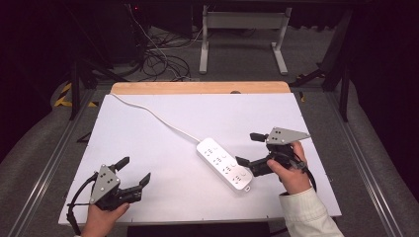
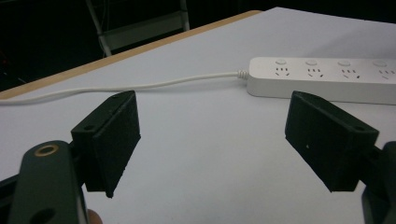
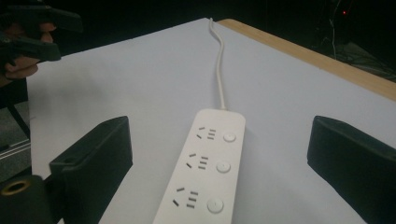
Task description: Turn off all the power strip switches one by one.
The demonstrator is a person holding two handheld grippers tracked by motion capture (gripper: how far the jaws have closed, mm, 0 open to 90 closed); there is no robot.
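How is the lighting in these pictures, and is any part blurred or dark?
High view: white table sheet evenly lit, the room behind very dark. Left gripper view: near black claw soft, white plastic power strip slightly soft. Right gripper view: strip clear, no glare, background black.

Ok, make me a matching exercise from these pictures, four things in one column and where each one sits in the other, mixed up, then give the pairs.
Things:
1. white four-socket power strip
2. white cable
3. left claw
4. right claw

Places:
A. open, over bare table near the front left corner
B. runs from the strip to the far left of the table
C. open, right beside the strip's near end
D. lies diagonally on the white tabletop, right of centre

Pairs: 1-D, 2-B, 3-A, 4-C
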